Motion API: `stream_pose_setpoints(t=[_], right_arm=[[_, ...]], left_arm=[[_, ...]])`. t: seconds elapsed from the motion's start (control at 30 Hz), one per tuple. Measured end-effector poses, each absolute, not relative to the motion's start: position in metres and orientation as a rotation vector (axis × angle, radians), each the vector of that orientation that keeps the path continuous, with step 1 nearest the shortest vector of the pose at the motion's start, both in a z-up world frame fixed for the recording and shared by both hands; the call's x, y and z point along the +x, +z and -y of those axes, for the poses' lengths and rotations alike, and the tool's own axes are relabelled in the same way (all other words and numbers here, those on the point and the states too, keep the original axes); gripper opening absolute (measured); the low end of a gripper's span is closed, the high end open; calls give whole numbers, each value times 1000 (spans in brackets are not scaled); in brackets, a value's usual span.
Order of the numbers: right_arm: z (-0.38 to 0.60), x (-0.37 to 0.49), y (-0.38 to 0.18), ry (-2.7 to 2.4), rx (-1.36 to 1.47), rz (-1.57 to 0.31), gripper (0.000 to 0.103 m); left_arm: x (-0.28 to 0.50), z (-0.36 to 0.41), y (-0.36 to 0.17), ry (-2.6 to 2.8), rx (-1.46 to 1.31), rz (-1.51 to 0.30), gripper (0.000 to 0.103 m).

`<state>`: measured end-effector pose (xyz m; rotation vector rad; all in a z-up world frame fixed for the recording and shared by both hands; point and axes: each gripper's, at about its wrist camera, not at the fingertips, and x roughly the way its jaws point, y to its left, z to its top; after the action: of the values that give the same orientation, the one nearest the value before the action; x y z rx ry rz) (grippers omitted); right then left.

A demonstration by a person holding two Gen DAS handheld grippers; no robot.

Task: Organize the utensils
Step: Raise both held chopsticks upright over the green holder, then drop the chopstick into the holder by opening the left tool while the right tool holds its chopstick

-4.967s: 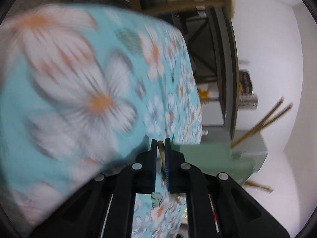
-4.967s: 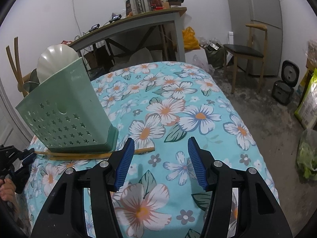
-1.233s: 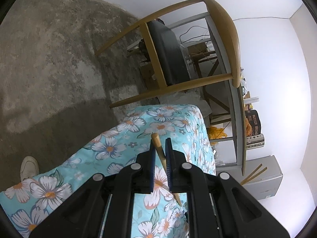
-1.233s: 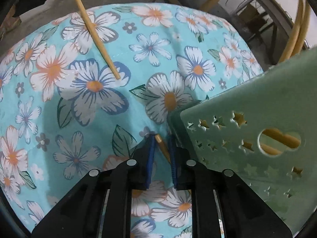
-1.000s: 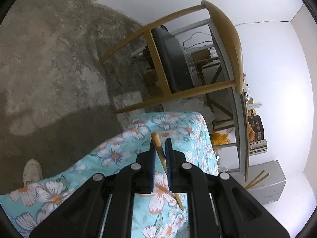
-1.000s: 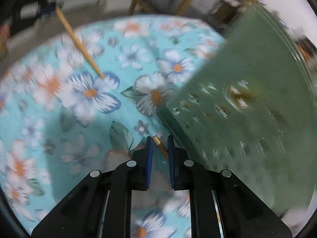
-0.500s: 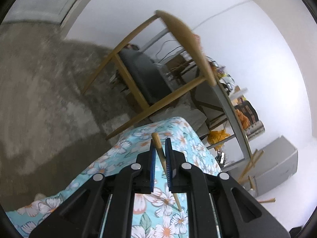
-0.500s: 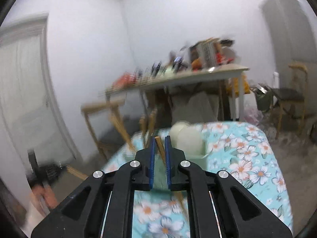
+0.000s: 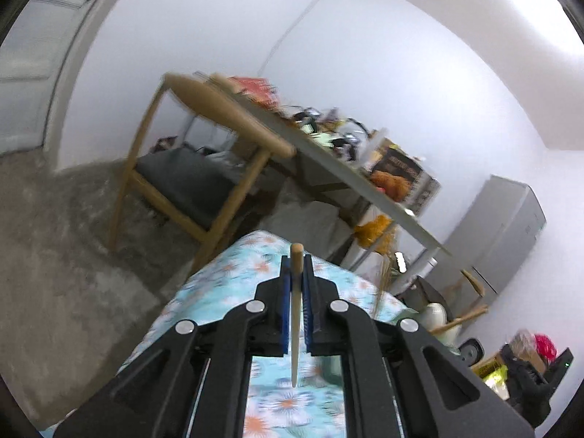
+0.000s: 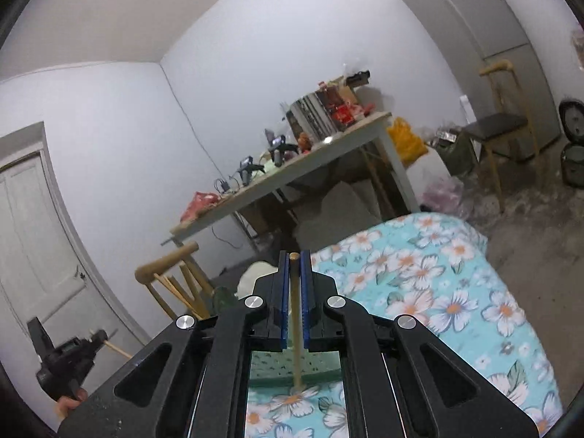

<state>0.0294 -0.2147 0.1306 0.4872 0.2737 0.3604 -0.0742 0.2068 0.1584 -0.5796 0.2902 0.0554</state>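
Observation:
My left gripper (image 9: 296, 257) is shut on a wooden chopstick (image 9: 295, 314), its jaws still closing tighter on it. The stick stands upright between the blue pads, above the floral tablecloth (image 9: 233, 277). My right gripper (image 10: 294, 255) grips a second chopstick (image 10: 295, 328) the same way, its jaws also still closing. That stick's lower end hangs in front of the green star-punched utensil holder (image 10: 270, 365). Several chopsticks (image 10: 182, 295) and a white spoon (image 10: 255, 273) poke out of the holder. The left gripper (image 10: 100, 337) with its stick shows at the lower left of the right wrist view.
A wooden chair (image 9: 204, 109) stands past the table's far edge, and a cluttered desk (image 10: 292, 179) behind it. A second chair (image 10: 500, 124) and a grey cabinet (image 10: 474, 18) stand at the right. The cloth (image 10: 419, 273) spreads right of the holder.
Both grippers have risen and rolled, so each chopstick now stands upright between the pads. The right view swung from the cloth and the holder's side up to the room.

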Motion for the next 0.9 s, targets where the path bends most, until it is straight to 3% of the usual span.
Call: stream_pose_setpoints(t=[0.43, 0.9], right_arm=[[218, 4, 153, 437, 495, -201, 4], [215, 3, 158, 474, 493, -211, 4]], left_arm=[[-77, -127, 282, -74, -386, -103, 5], [39, -65, 227, -90, -268, -305, 5]])
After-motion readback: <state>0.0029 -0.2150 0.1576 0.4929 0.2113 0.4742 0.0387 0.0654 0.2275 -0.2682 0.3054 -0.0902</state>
